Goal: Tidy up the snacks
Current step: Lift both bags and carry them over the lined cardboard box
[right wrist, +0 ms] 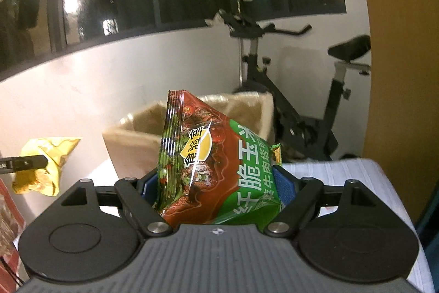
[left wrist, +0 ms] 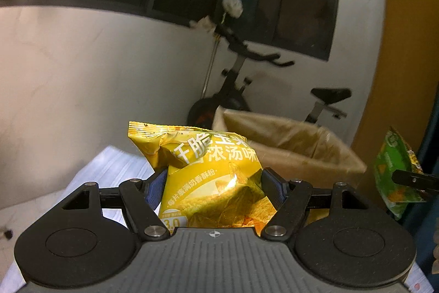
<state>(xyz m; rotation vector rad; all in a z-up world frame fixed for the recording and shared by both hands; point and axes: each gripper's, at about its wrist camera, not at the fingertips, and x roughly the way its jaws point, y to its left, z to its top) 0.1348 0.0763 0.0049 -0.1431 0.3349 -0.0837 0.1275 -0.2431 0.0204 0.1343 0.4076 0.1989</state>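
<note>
left gripper (left wrist: 214, 187): clamped on yellow snack bag (left wrist: 208, 177) — bag upright between blue pads
right gripper (right wrist: 219, 184): gripping green-red snack bag (right wrist: 216, 172) — tilted
cardboard box (right wrist: 131, 139): behind both bags

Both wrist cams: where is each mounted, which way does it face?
Left wrist: on the left gripper, looking along its fingers at the yellow bag it grips; right fingertip with green bag at right edge.
Right wrist: on the right gripper, gripping the green bag.
Shared: box, exercise bike, both bags.
</note>
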